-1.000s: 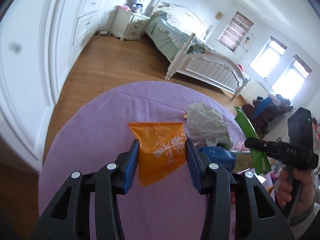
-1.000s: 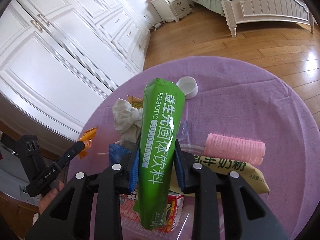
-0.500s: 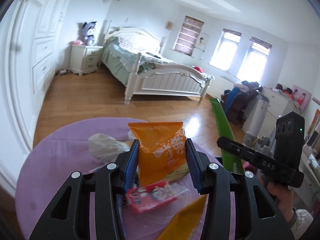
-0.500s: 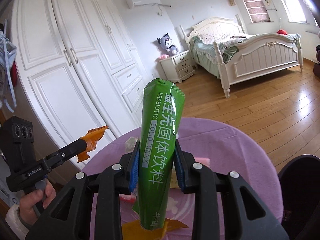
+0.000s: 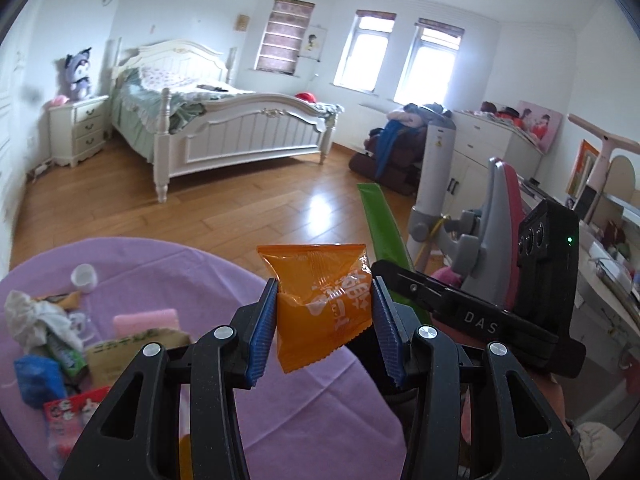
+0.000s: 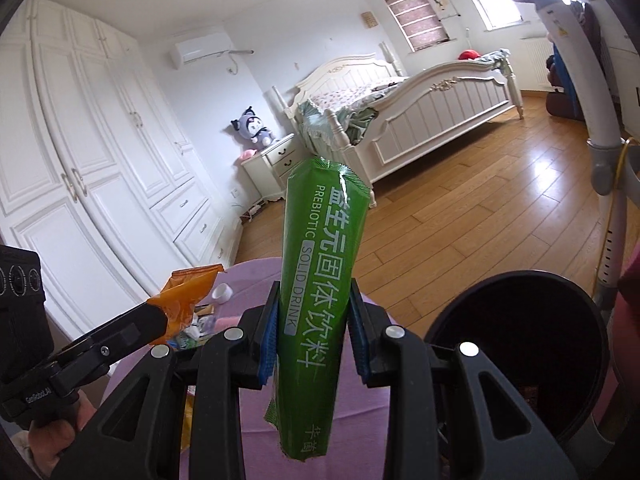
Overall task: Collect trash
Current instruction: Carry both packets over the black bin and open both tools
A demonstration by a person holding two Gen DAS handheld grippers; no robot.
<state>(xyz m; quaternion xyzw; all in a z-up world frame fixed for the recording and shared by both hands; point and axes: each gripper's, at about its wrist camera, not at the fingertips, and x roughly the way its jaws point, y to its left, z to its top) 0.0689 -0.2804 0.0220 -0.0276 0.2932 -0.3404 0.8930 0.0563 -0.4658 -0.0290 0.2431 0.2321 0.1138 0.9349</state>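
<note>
My left gripper (image 5: 325,328) is shut on an orange snack packet (image 5: 320,296), held above the edge of the round purple table (image 5: 160,264). My right gripper (image 6: 313,332) is shut on a tall green drink sachet (image 6: 320,280), upright between its blue pads. In the left wrist view the green sachet (image 5: 382,224) shows as a strip beside the right gripper's black body. In the right wrist view the orange packet (image 6: 188,300) and the left gripper appear at lower left. A black round bin (image 6: 516,344) stands open at lower right, just beside the right gripper.
More litter lies on the table: crumpled tissue (image 5: 32,316), a pink roller (image 5: 146,318), a blue wrapper (image 5: 36,380), a red packet (image 5: 76,412), a white cap (image 5: 84,276). A white bed (image 5: 224,128), wardrobe (image 6: 80,184) and a grey stand (image 5: 436,184) surround the wooden floor.
Both grippers have swung right and away from the table's middle, each still holding its packet. The litter pile has slid to the left; the black bin has come into the right wrist view.
</note>
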